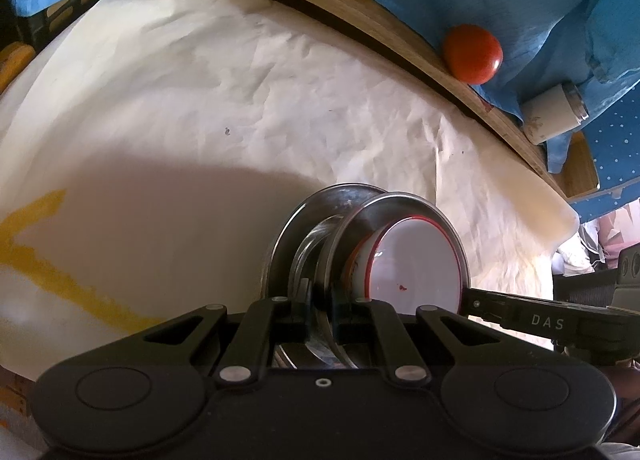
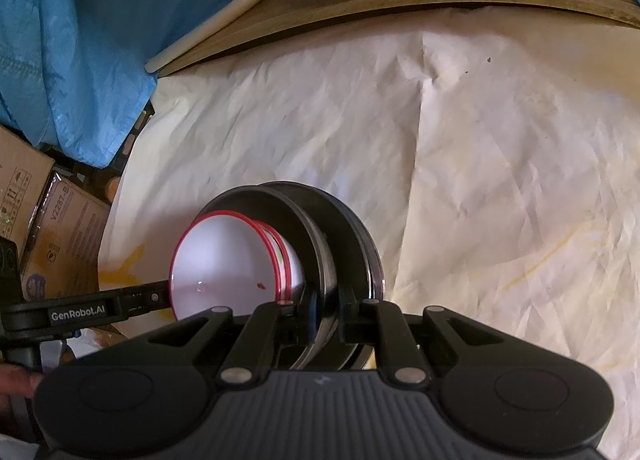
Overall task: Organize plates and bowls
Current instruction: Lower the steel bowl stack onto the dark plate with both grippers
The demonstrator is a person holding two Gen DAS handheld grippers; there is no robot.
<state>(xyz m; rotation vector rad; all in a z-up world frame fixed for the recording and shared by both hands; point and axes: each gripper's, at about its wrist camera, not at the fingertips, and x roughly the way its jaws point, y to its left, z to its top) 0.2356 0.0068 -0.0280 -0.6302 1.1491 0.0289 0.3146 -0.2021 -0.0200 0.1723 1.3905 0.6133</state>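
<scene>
The stack of steel plates point(image 1: 360, 220) with white red-rimmed bowls point(image 1: 416, 264) nested on top hangs above the paper-covered surface point(image 1: 200, 92), held on edge so that the bowls' mouths face sideways. The left gripper point(image 1: 320, 302) has its jaws narrowed tight onto a plate rim at one side; the right gripper point(image 2: 326, 310) pinches the steel plates point(image 2: 332, 244) at the opposite side, its jaws nearly as narrow, with the bowls point(image 2: 224, 264) just beside its fingers.

The step looks like carrying the whole stack to its resting spot. To do it well, both hands should move together and keep the same spacing, since any twist between them could pry a rim free. The bowls appear merely nested, not clamped, so tipping the stack level before lowering would stop them sliding out. Set it down on open paper, well apart from the tomato point(image 1: 472, 54) and the white cup point(image 1: 554, 114) on the wooden board point(image 1: 400, 36) at the far edge, and only then ease the jaws.
</scene>
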